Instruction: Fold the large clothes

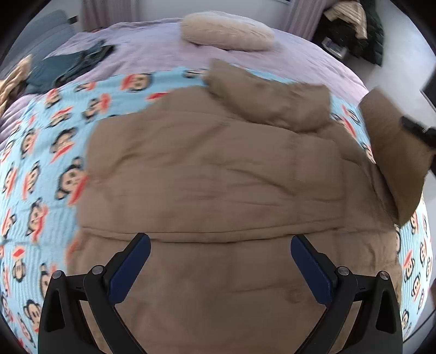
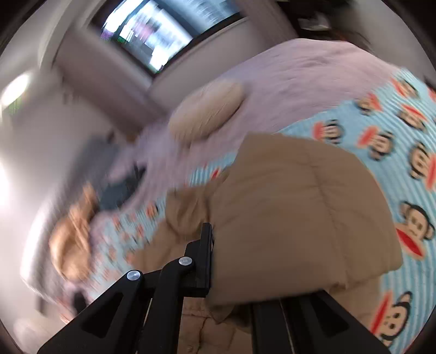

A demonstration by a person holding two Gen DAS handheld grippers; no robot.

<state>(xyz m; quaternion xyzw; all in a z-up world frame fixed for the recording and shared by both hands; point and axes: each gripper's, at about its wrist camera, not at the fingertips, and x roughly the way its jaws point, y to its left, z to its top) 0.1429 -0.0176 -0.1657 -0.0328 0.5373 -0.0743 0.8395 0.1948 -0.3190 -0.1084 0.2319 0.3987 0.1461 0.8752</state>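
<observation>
A large tan padded jacket [image 1: 212, 174] lies spread flat on a blue monkey-print blanket [image 1: 41, 168] on the bed. My left gripper [image 1: 220, 239] hovers over the jacket's lower part, jaws wide open with nothing between them. My right gripper [image 2: 215, 237] is shut on the jacket's sleeve [image 2: 286, 207], which hangs lifted and covers one finger. In the left wrist view the same raised sleeve [image 1: 389, 152] stands up at the right edge, with the dark right gripper [image 1: 417, 130] on it. The jacket's other sleeve [image 1: 267, 98] lies folded across the top.
A beige pillow [image 1: 226, 31] rests on the lilac bedcover [image 1: 152, 54] at the far side. Dark folded clothes [image 1: 73, 62] and a tan plush toy [image 1: 13, 79] lie far left. More clothes are piled in the room's corner [image 1: 354, 24]. A window [image 2: 163, 27] shows, blurred.
</observation>
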